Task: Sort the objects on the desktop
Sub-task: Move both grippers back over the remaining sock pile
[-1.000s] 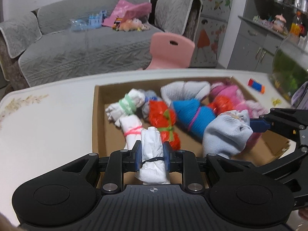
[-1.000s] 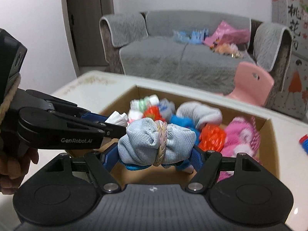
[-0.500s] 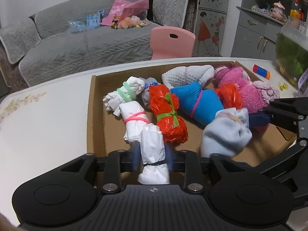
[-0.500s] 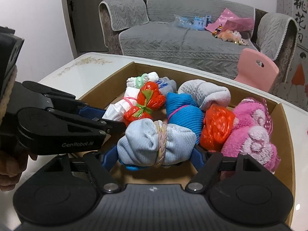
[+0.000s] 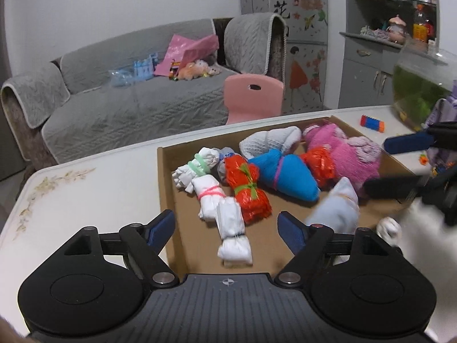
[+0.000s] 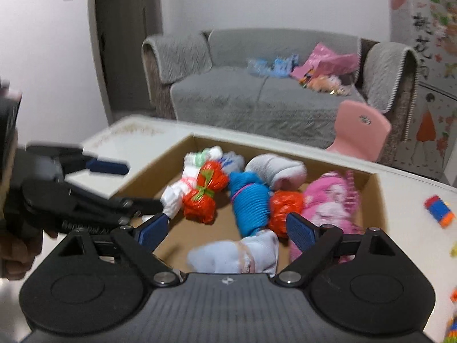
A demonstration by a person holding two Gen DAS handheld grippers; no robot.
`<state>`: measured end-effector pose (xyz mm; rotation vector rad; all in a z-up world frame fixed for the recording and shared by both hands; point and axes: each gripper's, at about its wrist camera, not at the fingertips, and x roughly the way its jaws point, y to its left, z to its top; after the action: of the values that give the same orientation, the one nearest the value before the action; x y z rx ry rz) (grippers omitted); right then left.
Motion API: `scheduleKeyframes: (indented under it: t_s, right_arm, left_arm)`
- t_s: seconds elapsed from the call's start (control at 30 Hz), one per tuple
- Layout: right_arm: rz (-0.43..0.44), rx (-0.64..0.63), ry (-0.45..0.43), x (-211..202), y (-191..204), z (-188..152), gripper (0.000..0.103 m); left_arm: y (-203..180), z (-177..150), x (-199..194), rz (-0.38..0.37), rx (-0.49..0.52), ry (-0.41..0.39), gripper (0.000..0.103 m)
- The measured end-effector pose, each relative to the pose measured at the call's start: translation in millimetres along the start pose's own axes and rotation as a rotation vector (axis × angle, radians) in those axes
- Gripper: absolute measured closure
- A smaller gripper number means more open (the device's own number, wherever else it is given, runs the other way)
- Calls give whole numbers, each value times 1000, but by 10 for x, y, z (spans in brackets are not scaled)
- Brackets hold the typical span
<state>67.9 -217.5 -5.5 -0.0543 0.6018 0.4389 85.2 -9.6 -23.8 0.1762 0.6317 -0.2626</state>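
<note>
A cardboard box (image 5: 167,183) on the white table holds several tied cloth bundles. My left gripper (image 5: 227,227) is open; the white bundle (image 5: 232,228) with a black band lies loose in the box between its fingers. My right gripper (image 6: 227,227) is open above the box's near end; the light blue bundle (image 6: 242,253) lies below it, also seen in the left wrist view (image 5: 337,210). Red (image 5: 247,190), blue (image 5: 288,177) and pink (image 5: 347,154) bundles lie further in. The right gripper shows at the right of the left wrist view (image 5: 400,165).
A red-and-blue toy block (image 5: 372,123) lies on the table right of the box, also in the right wrist view (image 6: 438,210). A fish tank (image 5: 420,91) stands at the far right. A pink chair (image 5: 252,97) and a grey sofa (image 5: 137,105) are beyond the table.
Both grippers opened. The white bundle dropped from the left gripper and the light blue bundle from the right gripper into the box. Both grippers pulled back and up.
</note>
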Motion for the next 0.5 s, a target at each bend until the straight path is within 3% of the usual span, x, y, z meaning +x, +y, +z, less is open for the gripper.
scheduleKeyframes:
  t_s: [0.23, 0.5]
  right_arm:
    - [-7, 113, -64, -475, -287, -234, 11]
    - [-9, 172, -17, -439, -345, -664, 11]
  left_arm:
    - [43, -315, -252, -2, 10, 11, 18]
    - [26, -623, -283, -37, 35, 54, 16]
